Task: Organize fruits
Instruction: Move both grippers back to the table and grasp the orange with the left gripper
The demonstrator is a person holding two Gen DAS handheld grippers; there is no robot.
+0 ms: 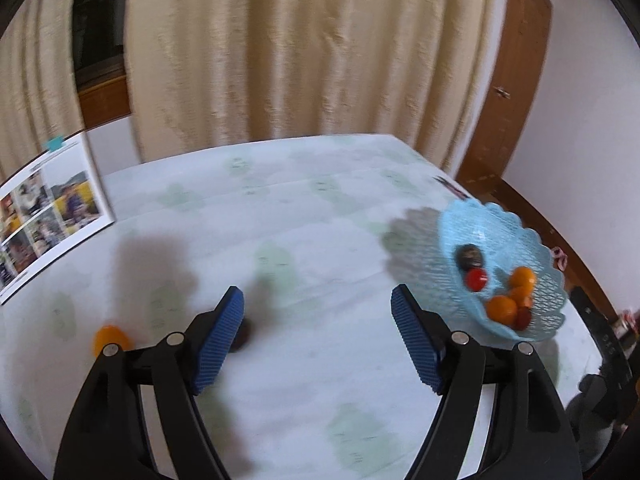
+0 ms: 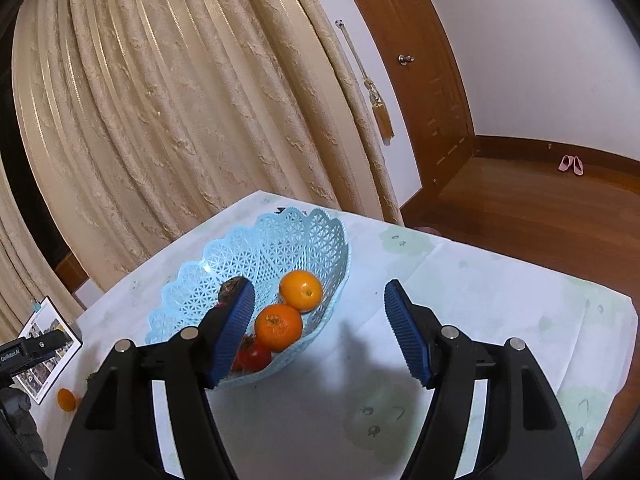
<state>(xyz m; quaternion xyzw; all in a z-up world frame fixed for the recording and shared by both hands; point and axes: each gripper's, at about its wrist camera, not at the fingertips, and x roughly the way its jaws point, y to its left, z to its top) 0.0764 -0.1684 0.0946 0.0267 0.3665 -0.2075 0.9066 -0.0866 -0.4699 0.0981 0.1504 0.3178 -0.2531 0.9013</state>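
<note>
A light blue lattice basket point(image 2: 280, 236) stands on the white table; it also shows at the right of the left wrist view point(image 1: 544, 280). It holds oranges point(image 2: 301, 290), a red fruit point(image 2: 254, 356) and a dark fruit point(image 1: 469, 257). My left gripper point(image 1: 318, 304) is open and empty above the table. A dark fruit point(image 1: 243, 336) lies just behind its left finger, partly hidden. A loose orange point(image 1: 110, 338) lies on the table to the left; it also shows in the right wrist view point(image 2: 66, 399). My right gripper point(image 2: 320, 300) is open and empty, just right of the basket.
An open photo booklet point(image 1: 48, 216) lies at the table's far left. A cream curtain point(image 1: 300, 48) hangs behind the table. The table's right edge drops to a wooden floor point(image 2: 520, 208). The left gripper's body and gloved hand show at the lower left of the right wrist view point(image 2: 24, 360).
</note>
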